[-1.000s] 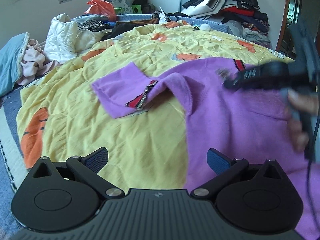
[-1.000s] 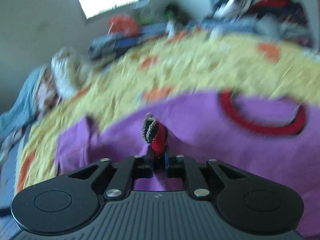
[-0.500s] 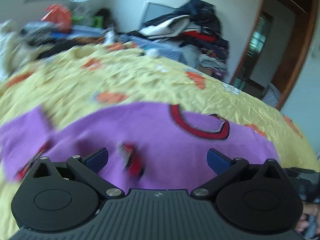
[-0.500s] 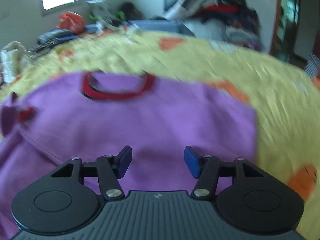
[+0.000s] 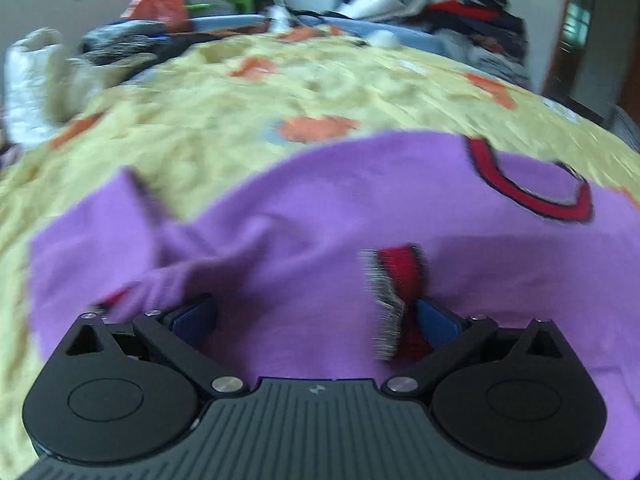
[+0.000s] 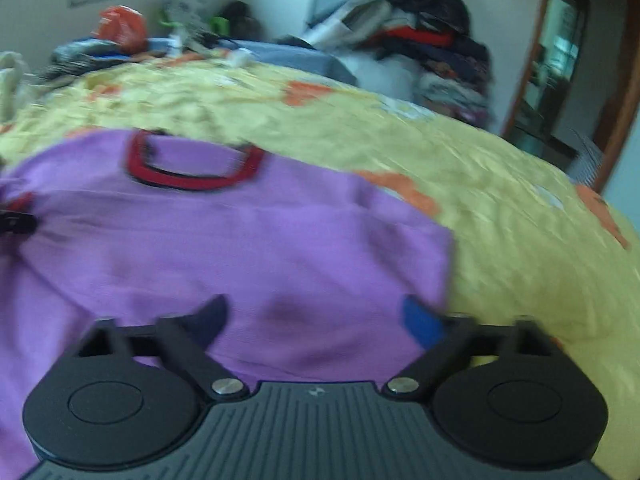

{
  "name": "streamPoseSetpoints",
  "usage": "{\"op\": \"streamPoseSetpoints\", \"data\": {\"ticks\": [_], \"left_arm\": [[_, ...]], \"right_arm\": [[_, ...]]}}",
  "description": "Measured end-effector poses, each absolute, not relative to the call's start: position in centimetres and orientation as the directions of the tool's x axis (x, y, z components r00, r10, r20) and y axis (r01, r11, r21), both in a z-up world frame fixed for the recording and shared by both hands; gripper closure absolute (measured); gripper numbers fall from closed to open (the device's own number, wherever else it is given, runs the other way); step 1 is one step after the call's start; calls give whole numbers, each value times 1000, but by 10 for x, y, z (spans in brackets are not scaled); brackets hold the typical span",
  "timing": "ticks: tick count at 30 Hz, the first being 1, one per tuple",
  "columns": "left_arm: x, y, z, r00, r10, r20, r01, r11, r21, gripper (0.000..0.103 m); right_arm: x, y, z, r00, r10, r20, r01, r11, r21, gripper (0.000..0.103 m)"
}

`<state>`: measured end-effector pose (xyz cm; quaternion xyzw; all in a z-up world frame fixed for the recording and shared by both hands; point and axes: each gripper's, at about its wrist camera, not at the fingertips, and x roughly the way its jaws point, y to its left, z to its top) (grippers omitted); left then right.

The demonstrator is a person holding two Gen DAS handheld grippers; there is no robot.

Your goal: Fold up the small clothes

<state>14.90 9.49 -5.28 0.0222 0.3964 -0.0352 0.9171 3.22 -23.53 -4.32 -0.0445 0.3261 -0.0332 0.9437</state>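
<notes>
A purple shirt [image 5: 320, 208] with a red and black collar [image 5: 532, 196] lies spread on the yellow bedspread [image 5: 240, 112]. Its left sleeve is folded inward, and the red striped cuff [image 5: 396, 280] lies just inside the right finger of my left gripper [image 5: 314, 318], which is open and low over the shirt. In the right wrist view the shirt [image 6: 240, 240] and its collar [image 6: 192, 164] show again. My right gripper [image 6: 316, 318] is open and empty over the shirt's right side, near its right edge [image 6: 446, 264]. Both views are blurred.
The yellow bedspread [image 6: 520, 220] with orange patches covers the bed. Heaped clothes [image 6: 420, 40] stand at the far right, by a doorway [image 6: 560, 72]. White bedding [image 5: 32, 80] and an orange bag [image 5: 156, 2] sit at the far left under a window.
My right gripper let go of the striped cuff, opened, and swung right to the shirt's right side. My left gripper moved in low over the folded sleeve and cuff, still open.
</notes>
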Motion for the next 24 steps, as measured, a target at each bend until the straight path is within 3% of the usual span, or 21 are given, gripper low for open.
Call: {"op": "streamPoseSetpoints", "data": {"ticks": [2,5,7,10,11,14,15,16,20,21,24], "left_arm": [[139,103,-40,705,-34,-708,60,998,11,0],[125,98,-18,744,-102,-660,91,995,-52,0],[121,81,-10,757,-174,-630,155,984,-86,0],[124,46,-16,730,-304,-612,287,949,-129,0],[130,32,-22,723,-306,-619,312,945,-102,0],[138,1,-50,719,-187,-669,314,947,73,0],[140,-4,-61,717,-120,-686,294,945,141,0],[139,1,-67,727,-131,-674,288,949,126,0],[141,37,-71,711,-157,-685,248,968,36,0],[142,39,-71,716,-147,-682,238,970,41,0],[140,47,-65,710,-142,-690,227,973,33,0]], "right_arm": [[31,-218,-39,808,-105,-579,47,992,-115,0],[34,-190,-41,767,-194,-612,27,962,-270,0],[21,-193,-44,814,-214,-539,45,950,-309,0],[18,-249,-35,822,-222,-524,187,975,-119,1],[22,-280,-31,809,-223,-544,263,965,-5,6],[50,-349,-39,772,-140,-620,324,926,194,48],[58,-366,-44,767,-88,-635,319,912,259,51],[64,-374,-47,763,-64,-643,313,907,281,52],[84,-351,-50,735,-160,-659,247,968,40,83],[92,-344,-56,705,-244,-666,259,963,-78,84],[99,-337,-59,694,-318,-646,266,947,-180,84]]}}
